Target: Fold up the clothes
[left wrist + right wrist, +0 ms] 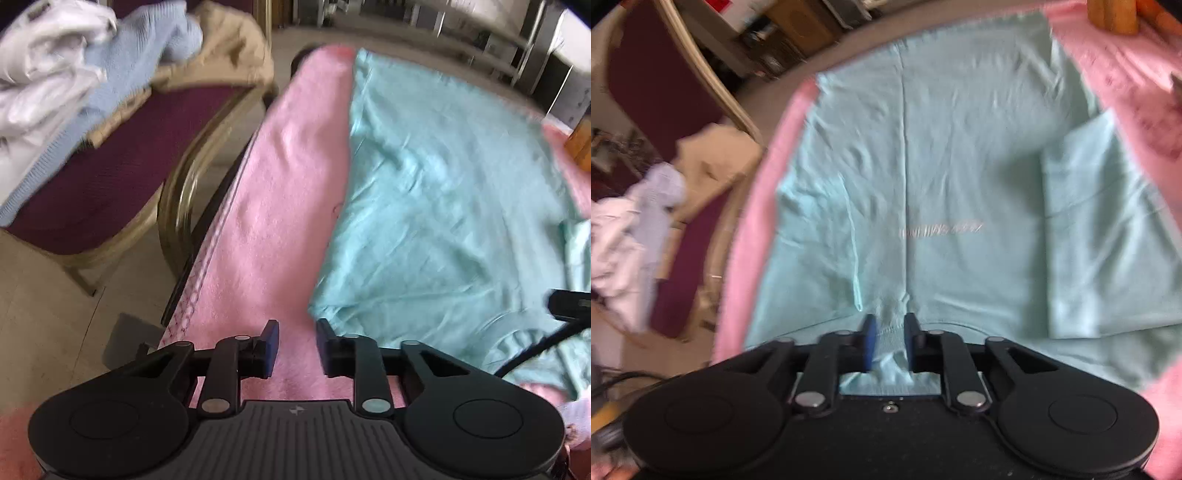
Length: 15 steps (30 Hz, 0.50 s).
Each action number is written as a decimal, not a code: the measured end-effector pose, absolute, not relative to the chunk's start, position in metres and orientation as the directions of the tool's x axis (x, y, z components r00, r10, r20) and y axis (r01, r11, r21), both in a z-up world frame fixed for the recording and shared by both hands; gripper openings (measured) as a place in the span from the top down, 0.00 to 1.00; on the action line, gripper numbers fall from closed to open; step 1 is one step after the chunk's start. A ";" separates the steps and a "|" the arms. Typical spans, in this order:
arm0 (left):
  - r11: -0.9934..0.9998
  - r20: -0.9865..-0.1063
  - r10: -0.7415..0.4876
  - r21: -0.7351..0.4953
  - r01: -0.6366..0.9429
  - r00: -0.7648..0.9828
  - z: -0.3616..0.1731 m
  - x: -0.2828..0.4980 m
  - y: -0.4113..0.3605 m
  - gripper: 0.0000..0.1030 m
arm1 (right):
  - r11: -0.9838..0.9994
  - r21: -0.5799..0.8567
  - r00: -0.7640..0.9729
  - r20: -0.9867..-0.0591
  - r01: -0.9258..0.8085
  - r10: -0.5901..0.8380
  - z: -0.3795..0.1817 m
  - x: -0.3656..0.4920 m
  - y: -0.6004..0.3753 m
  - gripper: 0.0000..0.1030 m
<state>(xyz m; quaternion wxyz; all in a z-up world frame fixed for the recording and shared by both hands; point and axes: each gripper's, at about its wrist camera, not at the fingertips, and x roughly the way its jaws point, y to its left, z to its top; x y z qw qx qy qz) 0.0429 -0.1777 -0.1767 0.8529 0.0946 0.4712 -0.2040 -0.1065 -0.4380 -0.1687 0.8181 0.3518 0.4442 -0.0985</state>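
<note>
A mint-green T-shirt (443, 192) lies spread on a pink towel-covered table (280, 192). In the right wrist view the shirt (942, 184) lies flat, with one sleeve (1104, 236) folded inward on the right. My left gripper (297, 345) is open and empty above the pink cover, just left of the shirt's near edge. My right gripper (889, 341) is shut on the shirt's ribbed collar, with fabric bunched between the fingers.
A maroon chair (110, 177) with a gold frame stands left of the table, holding a pile of white, light blue and beige clothes (74, 62). It also shows in the right wrist view (639, 221). An orange-brown object (1112, 14) sits at the table's far right.
</note>
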 end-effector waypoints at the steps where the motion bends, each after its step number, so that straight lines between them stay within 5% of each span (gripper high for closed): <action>1: 0.896 -0.825 -0.279 -0.041 0.442 0.491 -0.172 0.040 -0.177 0.76 | 0.732 0.497 0.606 -0.782 0.466 0.145 -0.158 -0.120 -0.445 0.81; 5: 0.887 -0.774 -0.328 -0.055 0.459 0.542 -0.157 0.031 -0.180 0.70 | 0.714 0.523 0.672 -0.734 0.465 0.099 -0.121 -0.177 -0.474 0.71; 10: 0.863 -0.791 -0.311 -0.002 0.505 0.528 -0.165 0.024 -0.199 0.61 | 0.615 0.577 0.697 -0.715 0.537 0.063 -0.145 -0.206 -0.498 0.56; 15: 0.842 -0.800 -0.317 0.010 0.540 0.510 -0.173 0.014 -0.206 0.62 | 0.489 0.630 0.705 -0.708 0.603 0.042 -0.187 -0.220 -0.517 0.57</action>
